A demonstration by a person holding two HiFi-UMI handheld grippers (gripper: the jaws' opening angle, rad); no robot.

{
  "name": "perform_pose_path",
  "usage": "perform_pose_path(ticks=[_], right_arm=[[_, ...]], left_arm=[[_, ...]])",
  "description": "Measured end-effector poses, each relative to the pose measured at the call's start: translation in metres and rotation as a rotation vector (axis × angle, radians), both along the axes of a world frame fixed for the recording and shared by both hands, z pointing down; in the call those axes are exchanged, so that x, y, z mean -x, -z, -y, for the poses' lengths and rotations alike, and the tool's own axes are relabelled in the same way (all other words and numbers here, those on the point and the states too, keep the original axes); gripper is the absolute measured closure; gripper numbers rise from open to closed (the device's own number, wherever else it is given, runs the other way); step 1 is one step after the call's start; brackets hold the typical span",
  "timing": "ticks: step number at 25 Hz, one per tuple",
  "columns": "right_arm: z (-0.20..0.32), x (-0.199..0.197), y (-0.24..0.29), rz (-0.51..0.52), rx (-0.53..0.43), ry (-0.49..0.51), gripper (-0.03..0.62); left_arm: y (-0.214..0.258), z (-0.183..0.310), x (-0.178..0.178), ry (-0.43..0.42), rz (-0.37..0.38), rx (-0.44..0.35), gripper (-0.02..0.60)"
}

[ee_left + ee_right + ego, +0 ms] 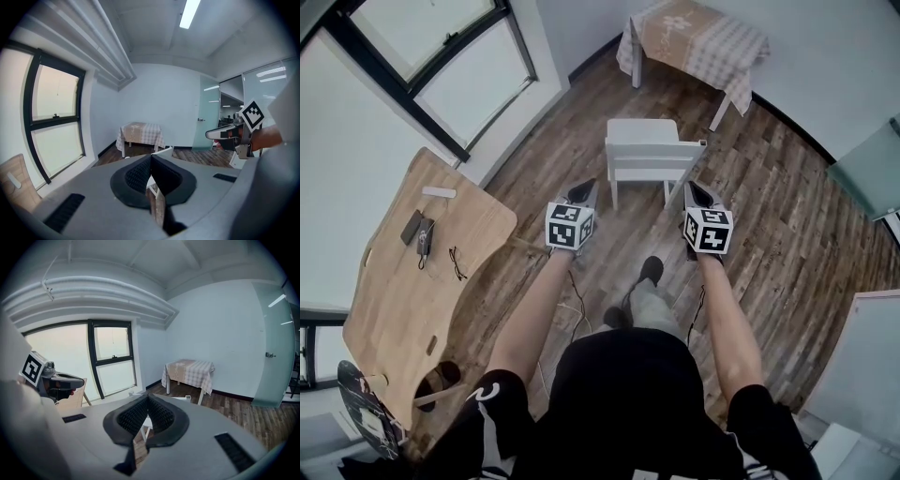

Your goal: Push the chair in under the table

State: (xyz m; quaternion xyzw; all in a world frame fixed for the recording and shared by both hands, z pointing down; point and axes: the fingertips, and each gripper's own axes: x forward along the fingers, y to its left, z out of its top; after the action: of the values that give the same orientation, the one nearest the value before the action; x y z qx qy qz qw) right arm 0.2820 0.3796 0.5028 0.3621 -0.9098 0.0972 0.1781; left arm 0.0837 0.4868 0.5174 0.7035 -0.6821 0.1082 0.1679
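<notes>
A white chair [645, 150] stands on the wooden floor with its backrest toward me. It is some way short of the small table [698, 39] with a checked cloth at the far wall. My left gripper [584, 190] is shut and empty, just left of the backrest's near edge. My right gripper [692, 191] is also shut and empty, by the backrest's right end. Neither clearly touches the chair. In the left gripper view the shut left gripper [150, 174] points at the chair's top [163, 151] and the table [139, 133]. In the right gripper view the shut right gripper [146, 414] shows only white bits of the chair [186, 398].
A light wooden desk [403, 300] with glasses, a dark device and small items stands at my left under large windows [441, 56]. A glass door [208, 117] is at the right. My legs and a shoe [650, 272] are just behind the chair.
</notes>
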Motion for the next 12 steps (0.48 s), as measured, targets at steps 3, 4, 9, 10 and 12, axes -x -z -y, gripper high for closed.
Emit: perform_pose_path(ticks=[3,4,9,10,12], right_arm=[[0.017,-0.002,-0.006,-0.008,0.007,0.006,0.58],[0.023,-0.002,-0.008,-0.011,0.01,0.009,0.58],[0.057,0.006,-0.024,-0.025,0.036,0.019,0.58],[0.063,0.008,-0.028,-0.031,0.043,0.022,0.579],[0.078,0.011,-0.036,-0.043,0.056,0.029,0.58]], left_arm=[[-0.004,0.015,-0.004,-0.009,-0.009,-0.004,0.557],[-0.006,0.021,-0.004,-0.009,-0.008,0.0,0.556],[-0.017,0.053,0.004,-0.007,-0.001,0.033,0.555],[-0.02,0.06,0.005,-0.006,-0.002,0.039,0.555],[-0.026,0.073,0.009,0.0,-0.006,0.054,0.555]])
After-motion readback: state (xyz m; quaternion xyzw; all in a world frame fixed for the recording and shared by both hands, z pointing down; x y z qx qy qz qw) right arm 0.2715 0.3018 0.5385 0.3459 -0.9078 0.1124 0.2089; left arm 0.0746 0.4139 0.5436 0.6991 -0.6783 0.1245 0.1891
